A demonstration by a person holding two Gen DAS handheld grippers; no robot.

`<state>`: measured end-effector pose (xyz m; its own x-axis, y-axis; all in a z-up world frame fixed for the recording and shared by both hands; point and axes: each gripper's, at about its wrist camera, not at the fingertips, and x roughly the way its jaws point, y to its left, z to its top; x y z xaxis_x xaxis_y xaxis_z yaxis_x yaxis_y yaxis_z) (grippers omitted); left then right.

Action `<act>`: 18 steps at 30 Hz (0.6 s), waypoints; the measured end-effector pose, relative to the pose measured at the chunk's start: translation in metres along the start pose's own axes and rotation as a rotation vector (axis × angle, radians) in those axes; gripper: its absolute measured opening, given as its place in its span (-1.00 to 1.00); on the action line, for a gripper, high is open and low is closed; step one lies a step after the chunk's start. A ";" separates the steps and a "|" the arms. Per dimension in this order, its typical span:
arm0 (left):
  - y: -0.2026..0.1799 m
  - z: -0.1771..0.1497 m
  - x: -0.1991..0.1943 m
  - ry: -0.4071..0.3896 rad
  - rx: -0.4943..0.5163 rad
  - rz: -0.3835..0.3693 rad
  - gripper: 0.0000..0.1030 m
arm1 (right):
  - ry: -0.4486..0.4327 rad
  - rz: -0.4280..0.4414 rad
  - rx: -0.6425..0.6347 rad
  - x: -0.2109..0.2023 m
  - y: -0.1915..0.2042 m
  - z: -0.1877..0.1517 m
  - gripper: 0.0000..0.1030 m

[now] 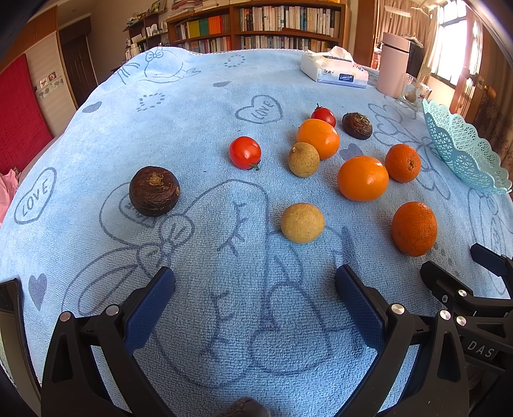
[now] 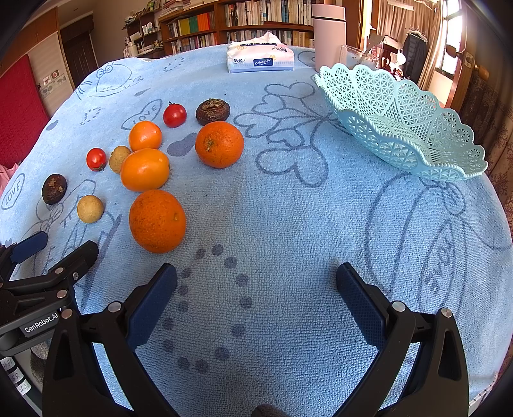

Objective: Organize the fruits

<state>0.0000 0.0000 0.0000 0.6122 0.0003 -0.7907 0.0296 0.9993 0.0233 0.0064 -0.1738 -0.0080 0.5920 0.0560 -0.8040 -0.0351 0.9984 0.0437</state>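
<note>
Several fruits lie loose on a blue towel-covered table (image 1: 208, 106). In the left wrist view a tan longan (image 1: 302, 222) sits just ahead of my open left gripper (image 1: 255, 279), with a dark brown fruit (image 1: 154, 191) to the left and a rough orange (image 1: 414, 228) to the right. Further back are a red tomato (image 1: 245, 152) and smooth oranges (image 1: 362, 178). My right gripper (image 2: 256, 279) is open over bare towel; the rough orange (image 2: 157, 220) lies ahead to its left. A light-blue lattice basket (image 2: 400, 118) stands empty at the right.
A tissue pack (image 2: 260, 59), a pink canister (image 2: 327, 35) and a glass (image 2: 352, 56) stand at the table's far edge. Bookshelves (image 1: 272, 22) line the back wall. Each gripper shows at the edge of the other's view, as with the left gripper (image 2: 41, 269).
</note>
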 end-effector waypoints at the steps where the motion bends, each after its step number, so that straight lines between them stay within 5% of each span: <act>1: 0.000 0.000 0.000 0.000 0.000 0.000 0.91 | 0.000 0.000 0.000 0.000 0.000 0.000 0.96; 18: -0.005 0.001 0.001 0.007 0.003 0.007 0.91 | 0.022 0.012 -0.002 0.001 -0.002 0.002 0.96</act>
<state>0.0014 -0.0054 -0.0002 0.6069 0.0078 -0.7948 0.0274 0.9992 0.0307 0.0089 -0.1756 -0.0080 0.5735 0.0677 -0.8164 -0.0435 0.9977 0.0522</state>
